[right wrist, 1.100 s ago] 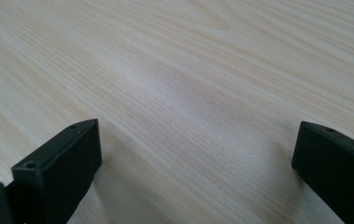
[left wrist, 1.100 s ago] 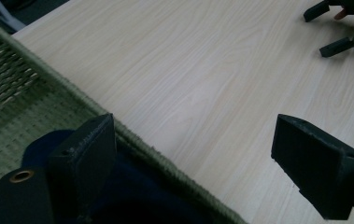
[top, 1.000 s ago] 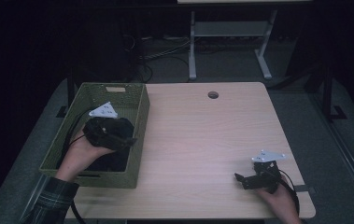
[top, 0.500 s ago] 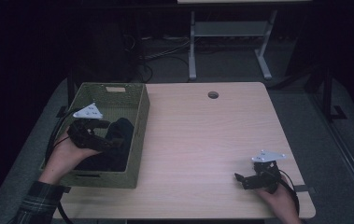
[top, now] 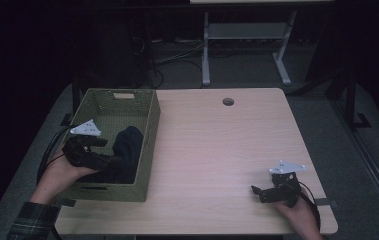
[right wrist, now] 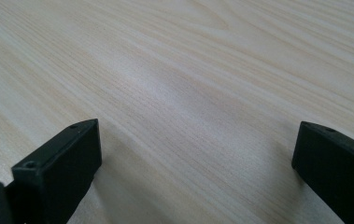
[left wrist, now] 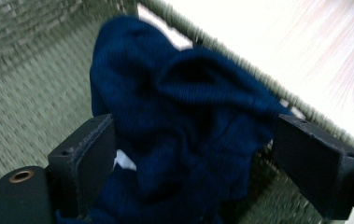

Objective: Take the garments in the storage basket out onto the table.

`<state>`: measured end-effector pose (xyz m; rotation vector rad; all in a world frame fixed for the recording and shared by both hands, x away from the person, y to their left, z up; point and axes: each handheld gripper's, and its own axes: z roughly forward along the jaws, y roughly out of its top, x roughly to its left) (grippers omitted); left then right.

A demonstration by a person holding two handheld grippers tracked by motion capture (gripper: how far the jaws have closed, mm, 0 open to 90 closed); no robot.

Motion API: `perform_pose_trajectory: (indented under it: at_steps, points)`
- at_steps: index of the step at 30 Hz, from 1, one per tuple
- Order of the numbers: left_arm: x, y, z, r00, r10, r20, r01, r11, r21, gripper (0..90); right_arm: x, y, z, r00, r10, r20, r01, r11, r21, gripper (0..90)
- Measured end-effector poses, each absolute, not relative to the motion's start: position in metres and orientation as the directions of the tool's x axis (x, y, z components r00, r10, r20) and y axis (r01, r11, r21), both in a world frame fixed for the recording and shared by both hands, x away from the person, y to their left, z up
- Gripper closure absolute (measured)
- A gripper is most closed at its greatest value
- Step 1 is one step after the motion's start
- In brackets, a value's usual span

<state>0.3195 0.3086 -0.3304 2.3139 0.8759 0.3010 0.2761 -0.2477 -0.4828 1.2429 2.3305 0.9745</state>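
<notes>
Inside the green woven basket (top: 149, 131), the left gripper (left wrist: 188, 154) straddles the navy cloth (left wrist: 184, 116), jaws wide, nothing lifted yet; right gripper (right wrist: 198, 158) idles, gaping.

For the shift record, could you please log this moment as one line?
left gripper: open around dark blue cloth in green basket | right gripper: open, low over bare table

Left gripper (top: 108, 161) has slid leftward — dark cloth (top: 127, 145) now bunched higher
</notes>
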Motion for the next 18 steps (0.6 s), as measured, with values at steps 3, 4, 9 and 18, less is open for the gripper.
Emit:
perform_pose_trajectory:
  at_steps: [3,4,9,18]
  points:
    - [0.320,0.311,-0.339,0.758,0.653,-0.012,0.527,-0.601,0.601,13.6,0.276,-0.248,-0.483,-0.568,0.822,0.032,0.601,0.387,0.699,1.2]
    - [0.320,0.311,-0.339,0.758,0.653,-0.012,0.527,-0.601,0.601,13.6,0.276,-0.248,-0.483,-0.568,0.822,0.032,0.601,0.387,0.699,1.2]
    - [0.322,0.312,-0.351,0.762,0.648,0.005,0.538,-0.637,0.552,13.7,0.276,-0.248,-0.483,-0.568,0.822,0.032,0.601,0.387,0.699,1.2]
    - [0.327,0.314,-0.362,0.764,0.645,-0.014,0.560,-0.652,0.512,14.0,0.276,-0.248,-0.483,-0.568,0.822,0.032,0.601,0.387,0.699,1.2]
